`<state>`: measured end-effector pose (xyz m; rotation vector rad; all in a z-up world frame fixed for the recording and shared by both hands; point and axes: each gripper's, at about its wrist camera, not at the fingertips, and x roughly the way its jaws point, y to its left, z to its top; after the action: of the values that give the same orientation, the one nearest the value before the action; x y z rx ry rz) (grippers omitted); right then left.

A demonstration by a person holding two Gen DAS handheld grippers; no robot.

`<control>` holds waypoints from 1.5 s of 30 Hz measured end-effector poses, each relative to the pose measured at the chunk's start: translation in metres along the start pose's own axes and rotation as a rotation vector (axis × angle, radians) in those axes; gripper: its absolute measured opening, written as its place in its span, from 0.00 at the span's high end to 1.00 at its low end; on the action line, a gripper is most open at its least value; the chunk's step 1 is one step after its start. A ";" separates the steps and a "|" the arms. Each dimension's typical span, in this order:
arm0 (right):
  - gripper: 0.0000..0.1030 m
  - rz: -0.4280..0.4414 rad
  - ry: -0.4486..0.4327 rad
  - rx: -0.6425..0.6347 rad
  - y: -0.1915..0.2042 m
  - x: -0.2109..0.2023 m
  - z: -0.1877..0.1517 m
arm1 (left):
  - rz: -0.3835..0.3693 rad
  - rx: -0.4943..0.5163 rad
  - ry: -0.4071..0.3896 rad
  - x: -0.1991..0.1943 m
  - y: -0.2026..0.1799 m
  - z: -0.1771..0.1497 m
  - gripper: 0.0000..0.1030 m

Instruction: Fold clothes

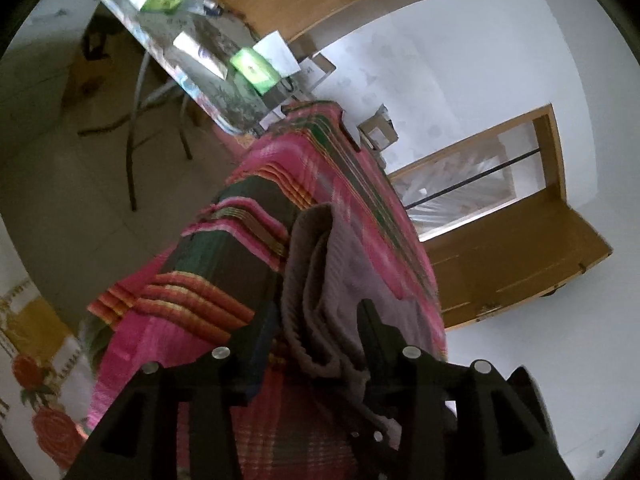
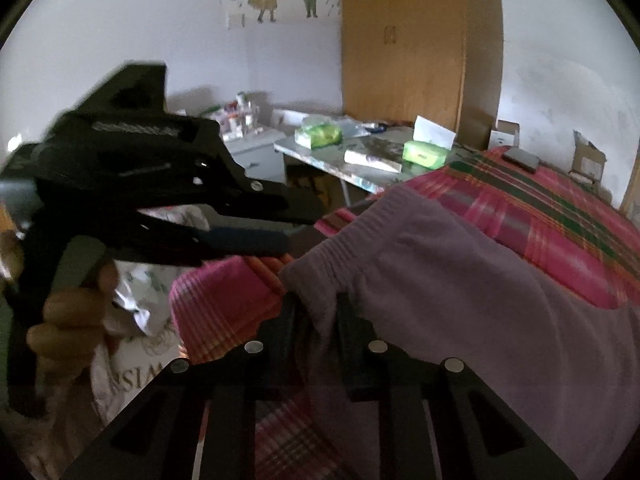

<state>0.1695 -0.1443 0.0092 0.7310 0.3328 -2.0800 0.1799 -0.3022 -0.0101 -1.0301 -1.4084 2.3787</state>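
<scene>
- Bed (image 2: 560,216), pink-green plaid cover: carries the garment; the soft surface will give under any press.
- Mauve garment (image 2: 460,280): lies bunched on the bed's near part, ribbed waistband toward the left. Looks like light, limp fleece, not slippery; it should sag and slide out of a fold unless held at two points.
- Right tool (image 2: 316,312): fingers closed on a fold near the waistband.
- Left tool (image 1: 320,320): pinching several stacked layers of the garment's edge.
- Best hold, I judge: the ribbed waistband, which is thicker and stretches less.
- Layers already doubled; fold stage unclear.
</scene>
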 end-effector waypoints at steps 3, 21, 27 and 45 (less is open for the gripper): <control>0.83 0.012 -0.036 0.016 -0.003 -0.009 0.000 | -0.070 -0.041 0.041 0.008 0.001 0.003 0.51; 0.83 0.052 -0.089 0.035 -0.010 -0.028 -0.004 | -0.094 -0.083 0.151 0.071 -0.005 0.040 0.51; 0.83 0.041 -0.082 0.034 -0.010 -0.026 -0.004 | -0.050 -0.020 0.144 0.080 -0.013 0.046 0.83; 0.86 0.065 -0.010 0.033 -0.002 -0.005 0.000 | -0.020 -0.037 0.104 0.063 0.011 0.049 0.91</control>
<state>0.1698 -0.1401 0.0125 0.7411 0.2661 -2.0317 0.1037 -0.3113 -0.0334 -1.1261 -1.4242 2.2575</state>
